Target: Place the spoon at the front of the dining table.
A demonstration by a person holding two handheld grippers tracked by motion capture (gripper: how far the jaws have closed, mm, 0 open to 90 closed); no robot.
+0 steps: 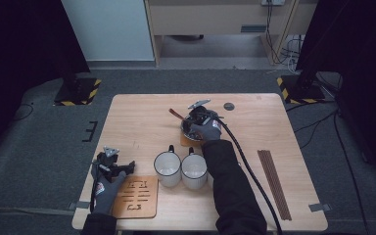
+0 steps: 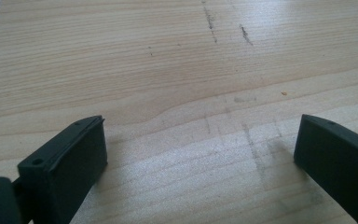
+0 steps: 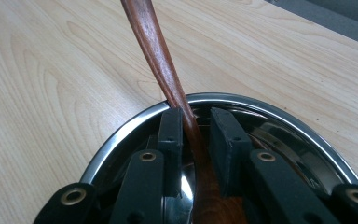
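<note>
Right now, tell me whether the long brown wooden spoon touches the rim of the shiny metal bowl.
Touching. The right gripper view shows the wooden spoon handle resting across the metal bowl rim, no gap visible.

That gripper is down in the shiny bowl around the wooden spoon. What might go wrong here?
The right gripper has the spoon between its jaws, one pad touching, a small gap at the other; it could slip or twist when lifted. The handle leans on the bowl rim, so pulling might tip or drag the bowl. Two mugs stand close by the person's forearm and could get knocked.
</note>
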